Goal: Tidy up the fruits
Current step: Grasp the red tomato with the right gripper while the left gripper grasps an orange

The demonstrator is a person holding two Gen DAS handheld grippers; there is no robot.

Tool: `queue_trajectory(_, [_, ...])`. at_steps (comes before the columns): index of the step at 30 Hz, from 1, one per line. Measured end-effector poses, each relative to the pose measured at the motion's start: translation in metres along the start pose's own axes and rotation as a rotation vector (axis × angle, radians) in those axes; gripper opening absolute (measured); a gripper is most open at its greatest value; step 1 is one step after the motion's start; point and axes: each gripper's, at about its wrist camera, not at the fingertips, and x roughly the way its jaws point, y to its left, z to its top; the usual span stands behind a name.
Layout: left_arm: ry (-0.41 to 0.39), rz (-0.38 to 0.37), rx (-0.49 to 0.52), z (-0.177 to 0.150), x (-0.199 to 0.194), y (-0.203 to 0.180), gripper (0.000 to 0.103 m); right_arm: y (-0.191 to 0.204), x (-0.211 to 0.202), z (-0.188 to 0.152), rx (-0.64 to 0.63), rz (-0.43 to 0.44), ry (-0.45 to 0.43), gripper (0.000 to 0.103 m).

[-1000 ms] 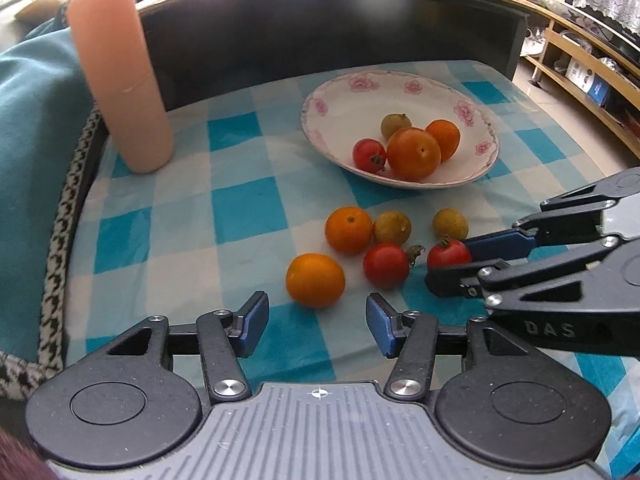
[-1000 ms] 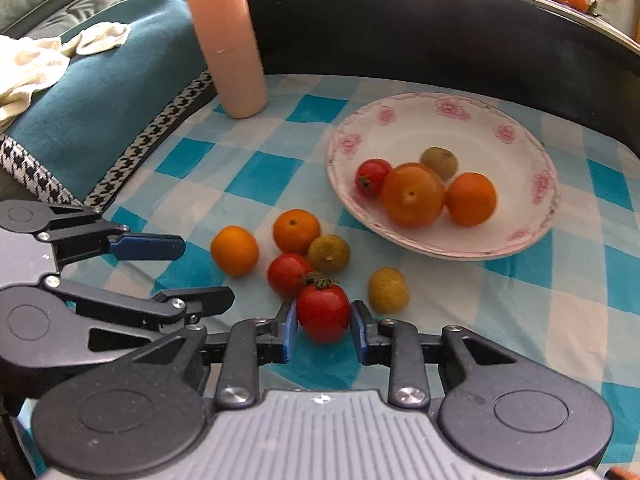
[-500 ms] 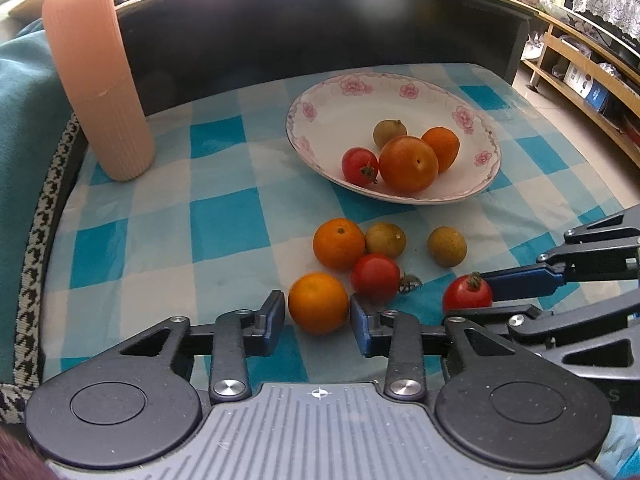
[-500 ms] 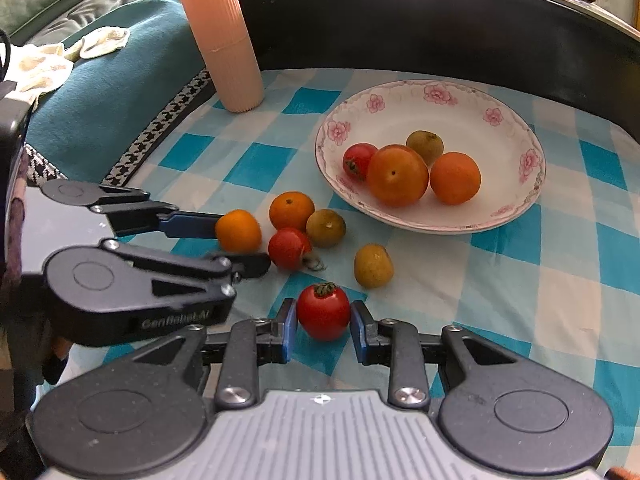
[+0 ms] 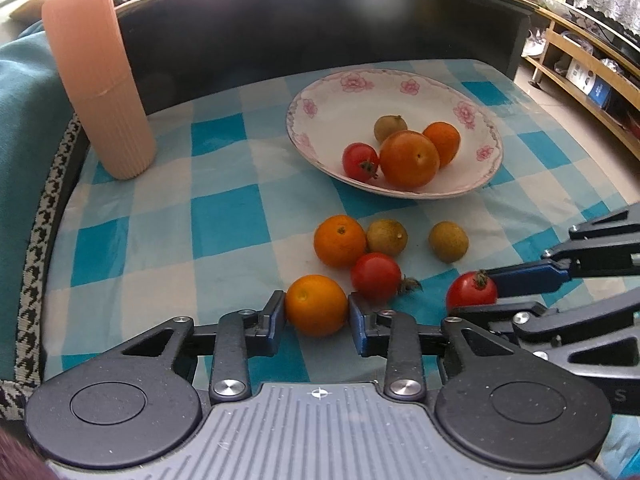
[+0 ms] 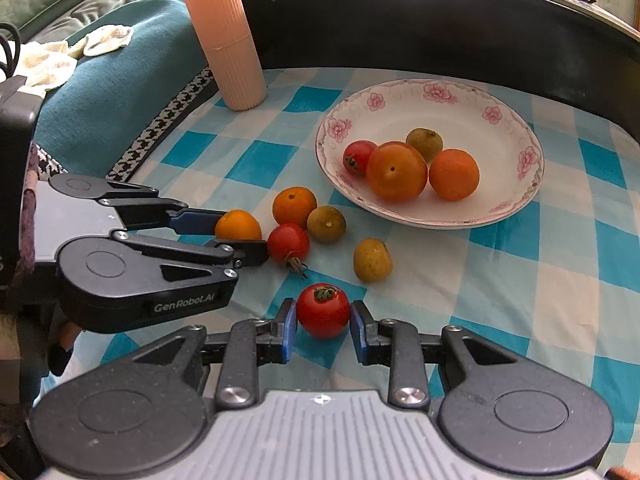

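Left gripper [image 5: 316,312] low over the blue-checked tablecloth [image 5: 224,216], fingers closed in against both sides of a small orange [image 5: 316,305]; right gripper [image 6: 323,322] just beside it, fingers pinching a red tomato [image 6: 323,311] by its sides, stem up. Loose on the cloth between the grippers and the plate [image 5: 320,120]: a second orange [image 5: 340,241], a second tomato [image 5: 376,277] and two yellow-green fruits [image 5: 387,237], [image 5: 448,241]. On the flowered plate sit a tomato, two orange fruits and one green fruit; a ribbed peach tumbler [image 5: 98,80] stands upright at the far-left edge of the cloth.
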Motion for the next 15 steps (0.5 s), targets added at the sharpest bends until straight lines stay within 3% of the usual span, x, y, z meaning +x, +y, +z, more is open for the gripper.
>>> queue_trajectory(15, [0.047,-0.067,0.043,-0.033,-0.025,-0.012,0.041,0.008,-0.009,-0.012,-0.052,-0.005,0.014,0.045])
